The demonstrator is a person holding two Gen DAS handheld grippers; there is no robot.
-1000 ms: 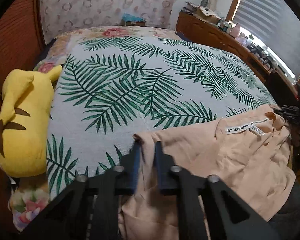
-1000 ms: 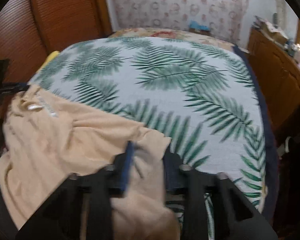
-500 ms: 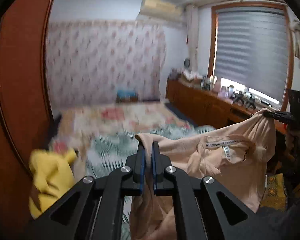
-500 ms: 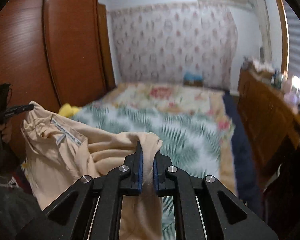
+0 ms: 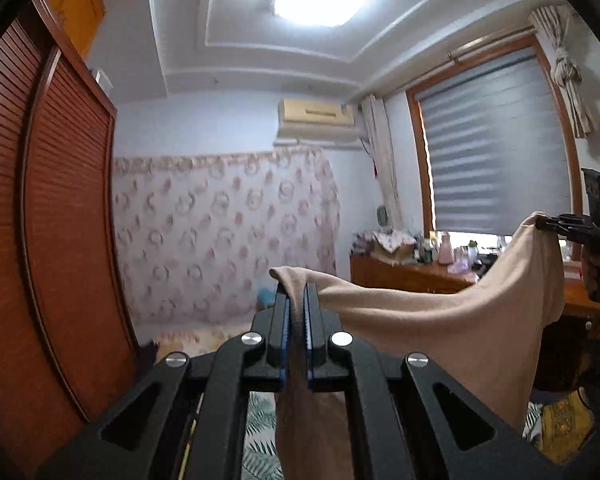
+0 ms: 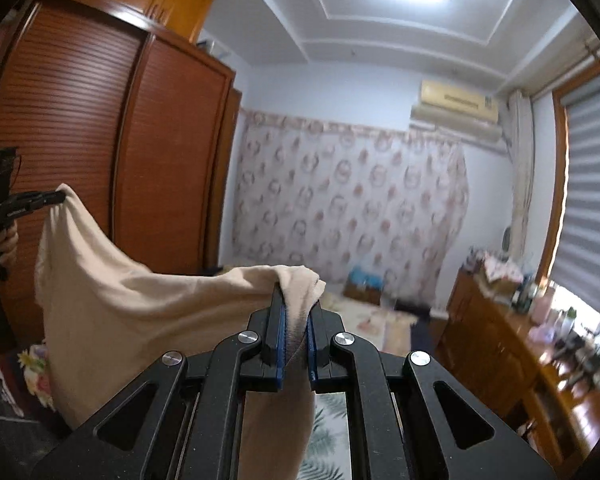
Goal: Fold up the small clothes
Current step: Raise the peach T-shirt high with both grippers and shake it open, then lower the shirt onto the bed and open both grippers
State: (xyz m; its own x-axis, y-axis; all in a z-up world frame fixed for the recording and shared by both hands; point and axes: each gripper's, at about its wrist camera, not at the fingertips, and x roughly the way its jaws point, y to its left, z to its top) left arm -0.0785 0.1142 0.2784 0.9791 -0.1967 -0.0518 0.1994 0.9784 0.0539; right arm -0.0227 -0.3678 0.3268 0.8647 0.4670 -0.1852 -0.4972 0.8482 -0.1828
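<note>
While both wrists point about level, I have the peach garment [image 5: 440, 320] stretched in the air above the bed [image 6: 328, 420], the left tongs [image 5: 296, 312] pinching one corner and the right tongs [image 6: 296, 320] pinching the other, cloth hanging below each grip.

garment [image 5: 440, 320]: 1 | grippers: 2, left gripper [image 5: 296, 292], right gripper [image 6: 296, 294] | wardrobe [image 6: 80, 140]: 1
</note>
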